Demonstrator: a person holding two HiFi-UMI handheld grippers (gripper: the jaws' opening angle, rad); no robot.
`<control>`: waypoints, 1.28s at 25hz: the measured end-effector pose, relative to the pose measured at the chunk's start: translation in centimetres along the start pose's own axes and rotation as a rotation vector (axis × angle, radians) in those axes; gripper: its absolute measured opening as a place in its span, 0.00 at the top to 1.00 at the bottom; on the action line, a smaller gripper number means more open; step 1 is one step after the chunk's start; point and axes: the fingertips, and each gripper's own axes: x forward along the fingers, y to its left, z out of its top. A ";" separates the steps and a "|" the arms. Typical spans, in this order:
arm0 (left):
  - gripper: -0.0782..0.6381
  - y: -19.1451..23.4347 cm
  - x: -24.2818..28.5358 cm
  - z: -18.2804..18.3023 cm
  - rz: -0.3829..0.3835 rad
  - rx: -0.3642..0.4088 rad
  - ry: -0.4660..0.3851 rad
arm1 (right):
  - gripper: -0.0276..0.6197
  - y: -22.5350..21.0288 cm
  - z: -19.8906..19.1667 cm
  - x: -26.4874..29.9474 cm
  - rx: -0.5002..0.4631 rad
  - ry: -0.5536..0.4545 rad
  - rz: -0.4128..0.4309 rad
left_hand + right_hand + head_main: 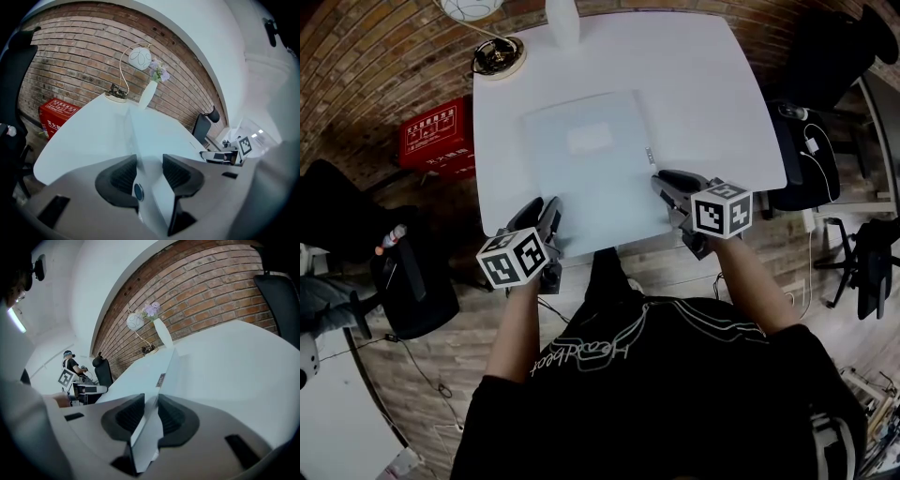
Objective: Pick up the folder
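A pale blue-white folder (591,159) lies flat on the white table (703,84), its near edge reaching over the table's front edge. My left gripper (551,211) is at the folder's near left corner. In the left gripper view the folder (154,131) runs between the dark pads (123,176) of that gripper (150,164), which is shut on it. My right gripper (666,183) is on the folder's near right edge. In the right gripper view the folder (150,376) is pinched in that gripper (151,401), and a corner hangs below the jaws.
At the table's far edge stand a lamp base (497,56) and a white vase (562,23). A red box (439,141) sits on the floor to the left. Black office chairs stand at the right (806,159) and at the left (412,281). A brick wall (70,61) is behind the table.
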 end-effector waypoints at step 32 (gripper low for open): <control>0.48 -2.1 -3.8 -7.7 -0.230 -0.245 0.105 | 0.63 2.6 -7.6 -3.2 0.289 0.052 0.255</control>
